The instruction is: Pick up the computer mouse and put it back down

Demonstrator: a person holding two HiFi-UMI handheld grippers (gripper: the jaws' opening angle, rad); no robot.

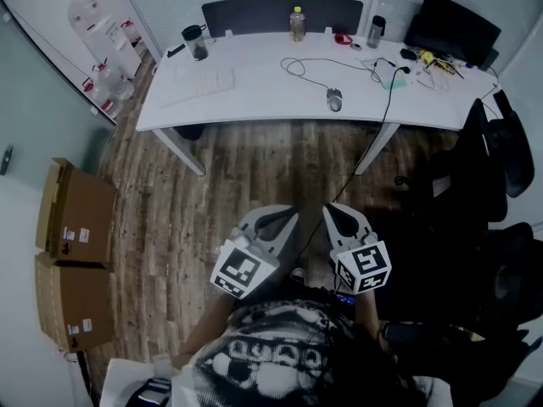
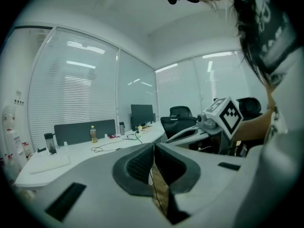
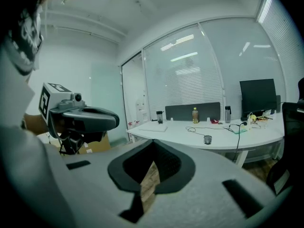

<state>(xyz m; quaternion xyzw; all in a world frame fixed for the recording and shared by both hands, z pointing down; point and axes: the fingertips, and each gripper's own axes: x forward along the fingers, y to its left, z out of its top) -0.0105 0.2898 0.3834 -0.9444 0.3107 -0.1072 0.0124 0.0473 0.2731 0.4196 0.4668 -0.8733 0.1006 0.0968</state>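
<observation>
1. Left gripper (image 2: 153,147): jaws pressed together with nothing between them. It is held low in front of the person, over the wooden floor (image 1: 246,176), pointing toward the desk.
2. Right gripper (image 3: 152,145): jaws likewise closed tip to tip and empty. It is held just beside the left gripper, the two not touching, and points the same way.
3. Computer mouse (image 1: 334,99): lies flat on the white desk (image 1: 254,108), right of centre and near the front edge. It is well apart from both grippers, and neither touches it.
4. Mouse cable (image 1: 297,64): runs in a loose loop across the desktop behind the mouse.
5. Keyboard (image 1: 197,83): white, lying on the left half of the desk.
6. Bottle (image 1: 297,24): upright at the rear edge, near the middle, holding a yellowish liquid.
7. Dark jar (image 1: 196,43): upright, behind the keyboard.
8. Tumbler (image 1: 376,31): upright at the rear, to the right of the bottle.
9. Monitor (image 1: 450,25): dark screen at the far right end of the desk, with small items and wires in front of it.
10. Cardboard boxes (image 1: 75,214): two, on the floor by the left wall.
11. Office chairs (image 1: 501,155): dark, grouped to the right of the desk.
</observation>
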